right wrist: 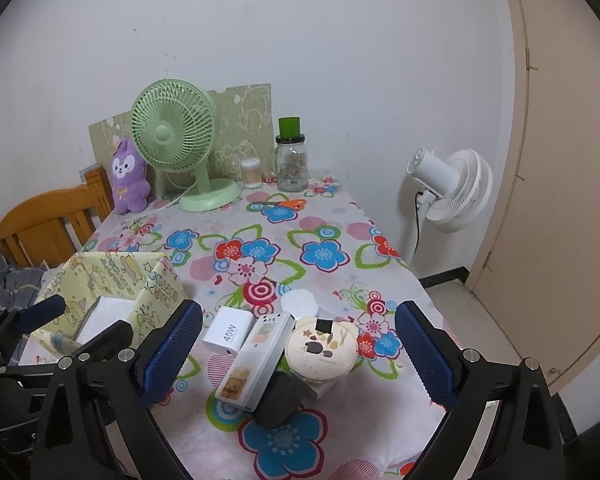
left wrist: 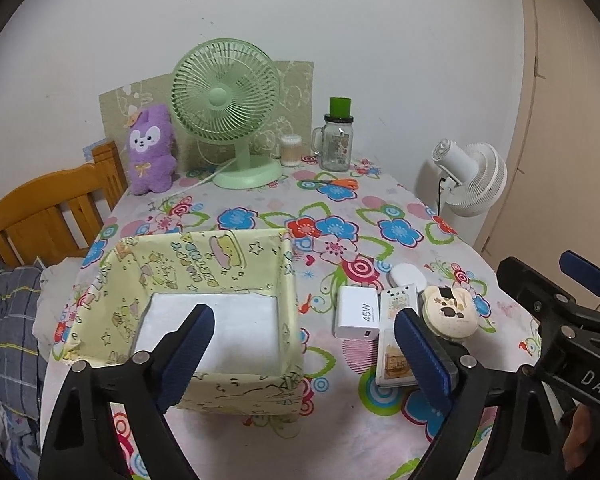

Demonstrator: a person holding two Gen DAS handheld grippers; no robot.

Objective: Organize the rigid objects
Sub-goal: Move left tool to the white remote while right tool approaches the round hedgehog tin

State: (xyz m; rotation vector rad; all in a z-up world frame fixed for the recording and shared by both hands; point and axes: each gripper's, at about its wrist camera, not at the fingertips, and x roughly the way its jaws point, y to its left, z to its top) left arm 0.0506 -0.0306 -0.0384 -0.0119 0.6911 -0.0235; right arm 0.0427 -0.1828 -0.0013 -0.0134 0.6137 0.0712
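A yellow patterned box (left wrist: 204, 264) stands open on the flowered table, its white bottom bare; it also shows in the right wrist view (right wrist: 112, 276). Right of it lie a white 45W charger (left wrist: 356, 312) (right wrist: 228, 330), a long white patterned case (left wrist: 396, 336) (right wrist: 256, 360), a round cream bear-eared compact (left wrist: 450, 312) (right wrist: 322, 346), a white oval piece (left wrist: 408, 276) (right wrist: 299, 303) and a dark roll (right wrist: 280, 400). My left gripper (left wrist: 304, 356) is open over the box's near right corner. My right gripper (right wrist: 298, 356) is open above the cluster and also shows in the left wrist view (left wrist: 580, 296).
At the table's far end stand a green desk fan (left wrist: 226, 108), a purple plush (left wrist: 150, 148), a glass jar with green lid (left wrist: 337, 140), a cotton swab tub (left wrist: 291, 150) and orange scissors (left wrist: 336, 183). A wooden chair (left wrist: 48, 216) is left; a white floor fan (right wrist: 452, 188) is right.
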